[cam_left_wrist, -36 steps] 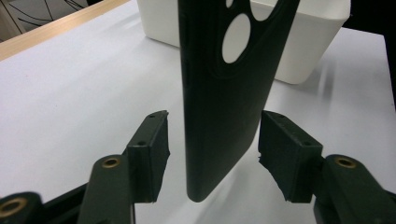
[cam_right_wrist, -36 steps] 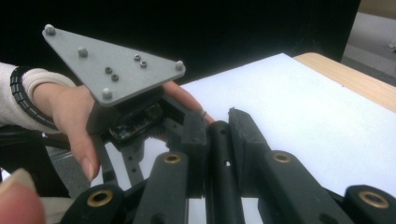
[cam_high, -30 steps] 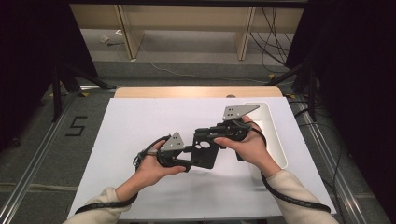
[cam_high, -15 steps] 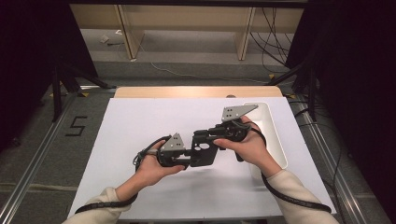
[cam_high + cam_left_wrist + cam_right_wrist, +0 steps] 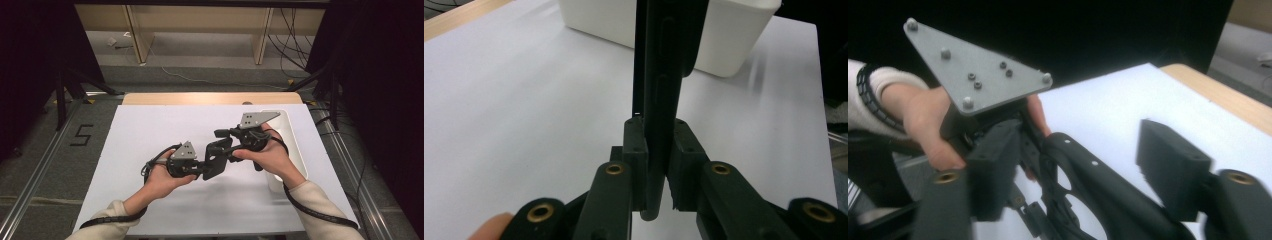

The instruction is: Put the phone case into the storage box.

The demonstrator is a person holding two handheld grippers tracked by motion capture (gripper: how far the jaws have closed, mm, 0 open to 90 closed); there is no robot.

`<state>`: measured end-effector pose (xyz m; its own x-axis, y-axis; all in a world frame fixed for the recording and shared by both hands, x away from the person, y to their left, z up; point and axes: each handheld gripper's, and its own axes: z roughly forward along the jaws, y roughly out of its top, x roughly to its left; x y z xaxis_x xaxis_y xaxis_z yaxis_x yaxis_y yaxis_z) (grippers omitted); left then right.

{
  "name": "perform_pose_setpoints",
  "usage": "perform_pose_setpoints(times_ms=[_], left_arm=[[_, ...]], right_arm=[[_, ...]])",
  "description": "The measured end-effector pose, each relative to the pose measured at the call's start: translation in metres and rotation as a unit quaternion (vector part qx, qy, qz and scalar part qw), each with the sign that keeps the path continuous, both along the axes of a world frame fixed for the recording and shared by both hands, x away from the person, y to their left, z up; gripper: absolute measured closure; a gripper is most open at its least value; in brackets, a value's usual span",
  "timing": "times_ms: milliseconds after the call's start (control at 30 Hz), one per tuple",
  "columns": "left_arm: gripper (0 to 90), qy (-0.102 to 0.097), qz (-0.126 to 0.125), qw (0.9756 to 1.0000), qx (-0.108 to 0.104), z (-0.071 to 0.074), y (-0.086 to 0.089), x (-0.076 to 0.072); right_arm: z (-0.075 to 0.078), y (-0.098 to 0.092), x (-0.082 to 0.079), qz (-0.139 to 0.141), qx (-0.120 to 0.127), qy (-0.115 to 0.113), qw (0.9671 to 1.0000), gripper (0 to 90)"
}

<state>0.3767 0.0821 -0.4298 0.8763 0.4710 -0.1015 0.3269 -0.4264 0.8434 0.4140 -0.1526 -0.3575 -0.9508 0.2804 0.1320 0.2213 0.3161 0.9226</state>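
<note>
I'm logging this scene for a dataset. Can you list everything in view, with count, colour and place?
black part: 1, black, flat with holes, held above the table's middle
bin: 1, white, on the table's right side
table: 1, white top with a wooden far edge
left claw: 1, black, shut on the black part's edge
right claw: 1, black, jaws just opened, standing apart either side of the black part
hands: 2, one behind each claw

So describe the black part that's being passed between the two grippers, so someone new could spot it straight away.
Start at the white table sheet, with the white bin at its right edge. Left of the bin, above the middle of the sheet, the two hands meet, and the flat black plastic part bridges them. It is the one loose piece there, with oval cutouts, clamped edge-on in the left gripper.
</note>
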Motion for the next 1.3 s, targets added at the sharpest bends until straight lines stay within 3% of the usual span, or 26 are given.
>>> perform_pose_setpoints(times_ms=[233, 433, 533, 867, 1133, 1300], left_arm=[[80.2, 0.003, 0.026, 0.9997, -0.004, 0.003, 0.003, 0.000], [80.2, 0.003, 0.059, 0.9982, -0.011, 0.006, 0.006, 0.000], [80.2, 0.004, 0.071, 0.9974, -0.012, 0.006, 0.007, 0.000], [80.2, 0.005, 0.125, 0.9920, -0.017, 0.010, 0.007, -0.004], [80.2, 0.005, 0.146, 0.9893, -0.010, 0.011, 0.007, -0.005], [80.2, 0.006, 0.154, 0.9880, -0.010, 0.013, 0.003, -0.007]], right_arm=[[0.001, -0.005, 0.002, -0.024, 0.016, -0.010, 0.9995, 28.8], [-0.001, -0.008, 0.001, -0.058, 0.028, -0.026, 0.9976, 16.2], [-0.004, -0.009, -0.001, -0.068, 0.032, -0.030, 0.9967, 15.4], [-0.022, -0.017, -0.011, -0.110, 0.037, -0.041, 0.9924, 7.3], [-0.023, -0.017, -0.016, -0.134, 0.046, -0.057, 0.9883, 6.0], [-0.027, -0.015, -0.019, -0.143, 0.045, -0.055, 0.9872, 5.7]])
